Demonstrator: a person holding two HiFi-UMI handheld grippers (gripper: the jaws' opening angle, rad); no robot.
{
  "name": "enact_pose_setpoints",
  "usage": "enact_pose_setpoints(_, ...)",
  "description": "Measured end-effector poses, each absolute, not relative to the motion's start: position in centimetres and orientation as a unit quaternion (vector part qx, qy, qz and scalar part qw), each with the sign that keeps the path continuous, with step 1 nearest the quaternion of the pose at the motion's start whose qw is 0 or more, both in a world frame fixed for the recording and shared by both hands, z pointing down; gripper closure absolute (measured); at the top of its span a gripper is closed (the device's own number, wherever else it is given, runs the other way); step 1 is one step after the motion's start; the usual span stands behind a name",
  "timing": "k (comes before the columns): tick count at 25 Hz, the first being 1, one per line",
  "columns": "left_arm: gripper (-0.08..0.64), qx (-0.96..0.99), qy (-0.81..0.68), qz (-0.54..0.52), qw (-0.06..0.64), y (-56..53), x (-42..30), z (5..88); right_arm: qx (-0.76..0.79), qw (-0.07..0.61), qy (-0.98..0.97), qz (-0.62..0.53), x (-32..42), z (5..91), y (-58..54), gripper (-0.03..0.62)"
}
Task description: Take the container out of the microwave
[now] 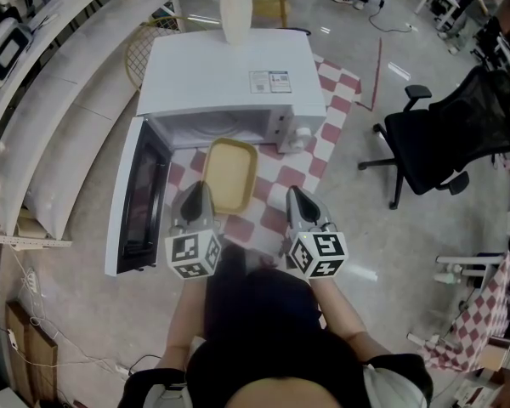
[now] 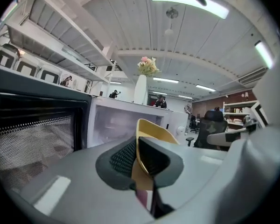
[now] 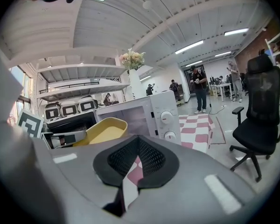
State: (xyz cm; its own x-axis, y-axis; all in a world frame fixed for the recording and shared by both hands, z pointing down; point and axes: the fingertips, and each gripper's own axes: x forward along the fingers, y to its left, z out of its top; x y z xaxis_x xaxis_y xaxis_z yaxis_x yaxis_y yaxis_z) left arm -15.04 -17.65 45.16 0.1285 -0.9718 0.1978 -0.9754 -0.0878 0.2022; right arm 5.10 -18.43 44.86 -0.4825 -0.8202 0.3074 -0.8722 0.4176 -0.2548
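The yellow container (image 1: 229, 172) hangs just outside the open white microwave (image 1: 229, 75), in front of its cavity and above the checked cloth (image 1: 327, 138). My left gripper (image 1: 199, 189) is shut on the container's near left rim. In the left gripper view the yellow rim (image 2: 151, 130) is pinched between the dark pads of that gripper (image 2: 139, 146). My right gripper (image 1: 296, 194) is to the right of the container, apart from it. In the right gripper view its jaws (image 3: 137, 148) are shut with nothing between them, and the container (image 3: 102, 132) shows to the left.
The microwave door (image 1: 136, 198) stands open to the left. A white vase (image 1: 235, 7) stands on top of the microwave. A black office chair (image 1: 450, 134) is on the right. Long white shelves (image 1: 59, 100) run along the left.
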Motion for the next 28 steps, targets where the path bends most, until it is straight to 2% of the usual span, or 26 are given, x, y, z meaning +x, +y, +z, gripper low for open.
enact_pose_setpoints(13, 0.535, 0.761, -0.642, 0.039, 0.089, -17.0, -13.5, 44.5, 0.509, 0.048, -0.838, 0.192, 7.0, 44.4, -17.5, 0.592)
enact_pose_setpoints(28, 0.535, 0.793, -0.601, 0.095, 0.017, -15.7, -11.0, 44.2, 0.511, 0.073, -0.844, 0.143, 8.7, 44.1, -16.2, 0.592)
